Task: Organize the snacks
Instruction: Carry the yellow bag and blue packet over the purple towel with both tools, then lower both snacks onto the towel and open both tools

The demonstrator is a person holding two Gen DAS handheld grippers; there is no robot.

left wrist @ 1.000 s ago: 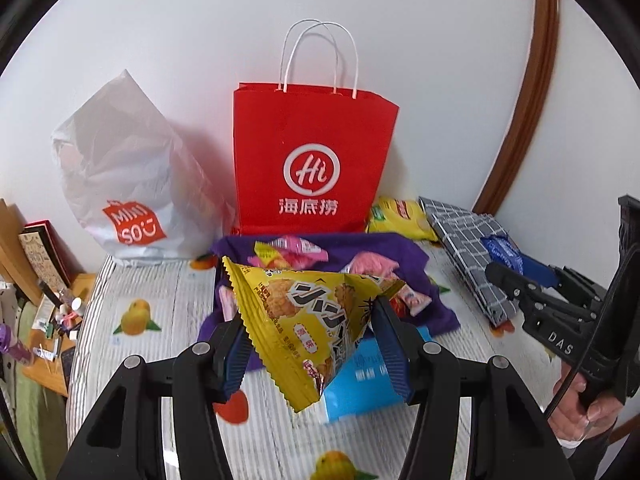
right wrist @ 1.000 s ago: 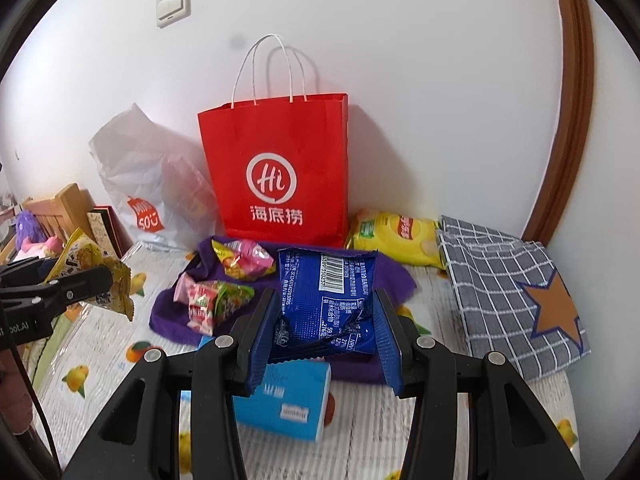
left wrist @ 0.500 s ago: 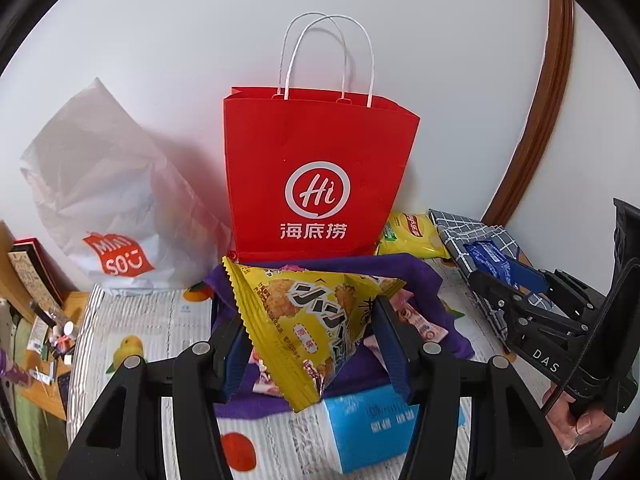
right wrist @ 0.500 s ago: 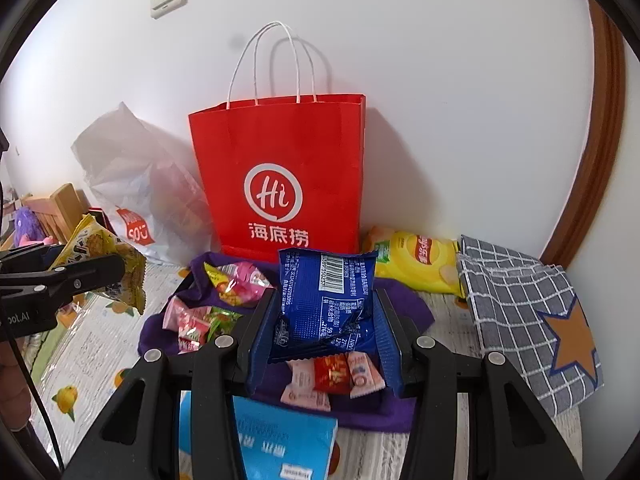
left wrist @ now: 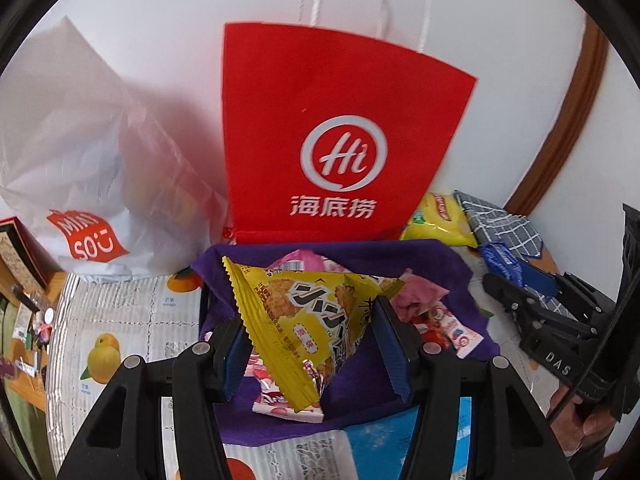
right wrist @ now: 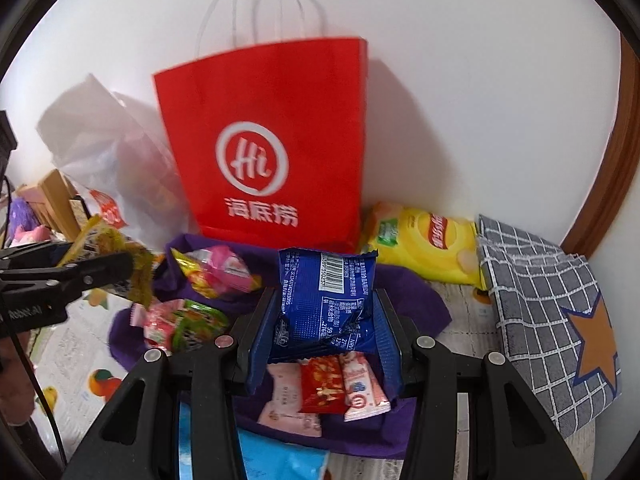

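My left gripper point(left wrist: 310, 344) is shut on a yellow triangular snack packet point(left wrist: 308, 316) and holds it above the purple cloth point(left wrist: 448, 264), in front of the red paper bag point(left wrist: 340, 120). My right gripper point(right wrist: 324, 332) is shut on a blue snack packet point(right wrist: 328, 296), also above the purple cloth point(right wrist: 416, 300), just before the red bag point(right wrist: 272, 128). Several small pink, red and green snack packets point(right wrist: 324, 388) lie on the cloth. The left gripper point(right wrist: 100, 272) also shows at the left of the right wrist view.
A white plastic bag point(left wrist: 80, 168) stands left of the red bag. A yellow chip bag point(right wrist: 428, 244) and a grey checked star bag point(right wrist: 552, 320) lie at the right. A light blue pack point(right wrist: 280, 460) lies at the near edge. Clutter point(left wrist: 28, 312) sits far left.
Both grippers have moved forward toward the red bag with their packets still held. The bag looms larger and the purple cloth now lies below the fingers.
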